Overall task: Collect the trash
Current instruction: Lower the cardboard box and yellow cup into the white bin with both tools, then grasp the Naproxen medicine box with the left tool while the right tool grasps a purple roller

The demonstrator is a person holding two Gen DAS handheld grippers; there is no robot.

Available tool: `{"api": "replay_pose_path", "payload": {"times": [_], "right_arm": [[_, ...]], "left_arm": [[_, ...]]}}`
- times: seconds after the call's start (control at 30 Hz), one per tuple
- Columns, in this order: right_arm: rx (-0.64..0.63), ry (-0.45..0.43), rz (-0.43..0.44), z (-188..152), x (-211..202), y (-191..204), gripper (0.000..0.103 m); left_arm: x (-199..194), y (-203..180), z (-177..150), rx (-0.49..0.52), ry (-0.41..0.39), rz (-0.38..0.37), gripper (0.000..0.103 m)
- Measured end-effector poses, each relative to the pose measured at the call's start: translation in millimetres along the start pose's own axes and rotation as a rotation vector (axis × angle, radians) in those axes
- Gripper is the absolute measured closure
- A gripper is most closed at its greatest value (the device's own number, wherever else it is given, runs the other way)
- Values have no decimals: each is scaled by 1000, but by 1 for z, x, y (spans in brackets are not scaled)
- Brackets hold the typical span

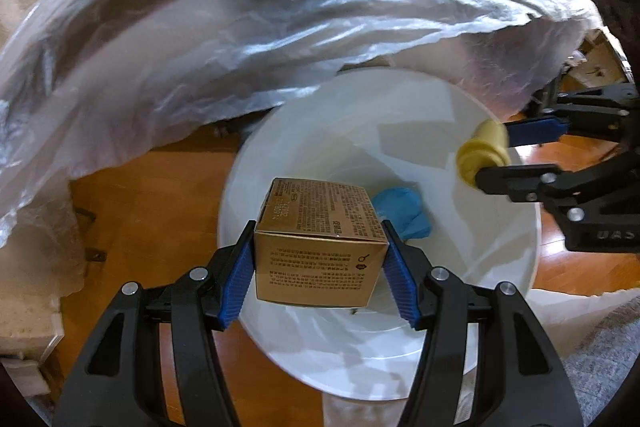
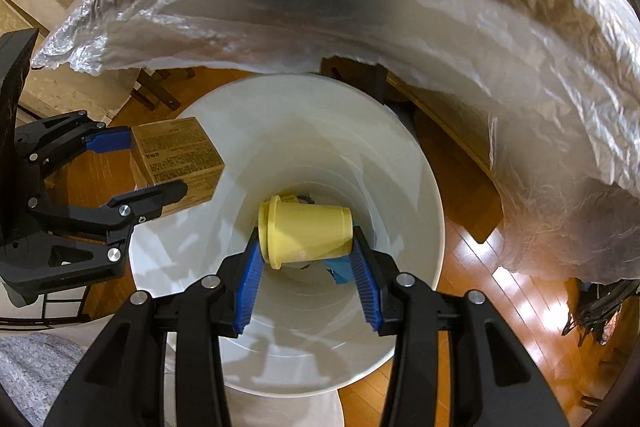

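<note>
Brown box (image 1: 320, 247) pinched in your left tongs (image 1: 320, 259), yellow cup (image 2: 306, 233) in right tongs (image 2: 306, 259), both over the bin (image 2: 416, 155), cup at 3 o'clock. Drop step: spread both.

A small gold-brown cardboard box (image 1: 320, 247), closed and printed with fine dark text on its faces, hangs above the open mouth of a white bin (image 1: 516, 227), tilted so that one edge faces the left wrist camera; it sits over the bin's rim on that side. A pale yellow plastic cup (image 2: 304, 233) with a flanged lip lies on its side in the air over the middle of the bin, its mouth turned to the left in the right wrist view. Down on the bin's bottom lies a crumpled blue scrap (image 1: 404, 213). The bin is round, smooth-walled and stands upright on a wooden floor.
</note>
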State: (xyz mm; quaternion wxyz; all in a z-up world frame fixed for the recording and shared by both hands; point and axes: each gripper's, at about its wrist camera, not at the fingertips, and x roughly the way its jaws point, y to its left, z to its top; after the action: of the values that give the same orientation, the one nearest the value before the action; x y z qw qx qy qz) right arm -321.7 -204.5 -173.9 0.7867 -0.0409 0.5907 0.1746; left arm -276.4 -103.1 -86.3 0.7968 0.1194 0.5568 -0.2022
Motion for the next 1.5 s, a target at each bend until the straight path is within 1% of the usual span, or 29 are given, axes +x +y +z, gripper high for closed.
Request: {"api": "replay_pose_path", "payload": {"times": [0.03, 0.1, 0.2, 0.23, 0.3, 0.37, 0.4, 0.43, 0.47, 0.5, 0.53, 0.57, 0.6, 0.63, 0.67, 0.7, 0.73, 0.8, 0.83, 0.9, 0.93, 1.1, 1.17, 1.3, 1.37, 1.4, 1.43, 1.47, 1.5], "right_arm": [[4, -9, -8, -1, -3, -1, 47], [12, -41, -18, -2, -13, -2, 32], [16, -78, -16, -5, -32, -4, 31], [21, -93, -18, -6, -42, -4, 31], [23, -153, -1, -6, -72, -3, 31], [3, -222, 5, -5, -99, 2, 30], [-24, -287, -18, -2, -120, 7, 22], [-50, -354, -49, 1, -136, 11, 10], [-69, -409, -75, 4, -147, 14, 6], [-91, -495, -109, 9, -162, 18, 4], [-106, -579, -125, 16, -174, 20, 4], [-109, -627, -130, 19, -180, 19, 4], [-103, -690, -142, 28, -185, 19, 4], [-95, -715, -148, 38, -187, 18, 4], [-96, -715, -147, 48, -188, 15, 4], [-102, -704, -155, 65, -186, 9, 4], [-93, -684, -178, 78, -183, 6, 4], [-75, -650, -206, 113, -176, -4, 4], [-65, -635, -226, 126, -172, -9, 4], [-51, -601, -243, 152, -158, -25, 4], [-35, -575, -252, 167, -150, -34, 4], [12, -480, -227, 226, -113, -62, 4], [10, -460, -220, 239, -104, -65, 4], [-27, -416, -238, 259, -81, -66, 4], [-25, -400, -223, 263, -73, -66, 8], [-7, -397, -179, 265, -72, -71, 12], [9, -393, -134, 266, -71, -74, 22], [20, -390, -103, 265, -71, -76, 29], [39, -384, -74, 266, -71, -80, 30]], "left_arm": [[-2, 0, 0, -4, -17, -19, 36], [-6, 3, -1, -17, -38, -19, 24], [-19, 4, -4, -21, -72, -24, 24], [-25, 4, -4, -19, -81, -11, 24], [-46, 5, -6, -15, -125, 16, 24], [-87, 5, -7, -14, -218, 9, 24], [-107, 6, -5, -15, -272, -2, 24], [-133, 8, -2, -19, -345, -7, 17], [-154, 12, 2, -27, -410, 12, 10], [-173, 15, 6, -41, -487, 43, 1], [-195, 21, 12, -62, -590, 83, 1], [-205, 26, 19, -88, -649, 123, 1], [-212, 30, 27, -118, -692, 164, 1], [-215, 36, 37, -150, -714, 198, 1], [-214, 43, 45, -164, -700, 210, 1], [-205, 51, 62, -177, -641, 227, 1], [-198, 57, 73, -181, -602, 233, 1], [-183, 66, 89, -201, -562, 231, 1], [-173, 73, 98, -223, -544, 215, 1], [-157, 85, 111, -253, -516, 169, 1], [-152, 88, 114, -256, -508, 165, 1], [-120, 102, 148, -274, -466, 189, 1], [-112, 109, 158, -281, -445, 179, 1], [-94, 120, 171, -292, -417, 153, 1], [-89, 124, 175, -300, -408, 137, 5], [-86, 127, 177, -306, -399, 124, 11], [-81, 130, 179, -315, -388, 93, 18], [-81, 132, 179, -325, -381, 74, 24], [-79, 133, 179, -331, -377, 61, 37]]}}
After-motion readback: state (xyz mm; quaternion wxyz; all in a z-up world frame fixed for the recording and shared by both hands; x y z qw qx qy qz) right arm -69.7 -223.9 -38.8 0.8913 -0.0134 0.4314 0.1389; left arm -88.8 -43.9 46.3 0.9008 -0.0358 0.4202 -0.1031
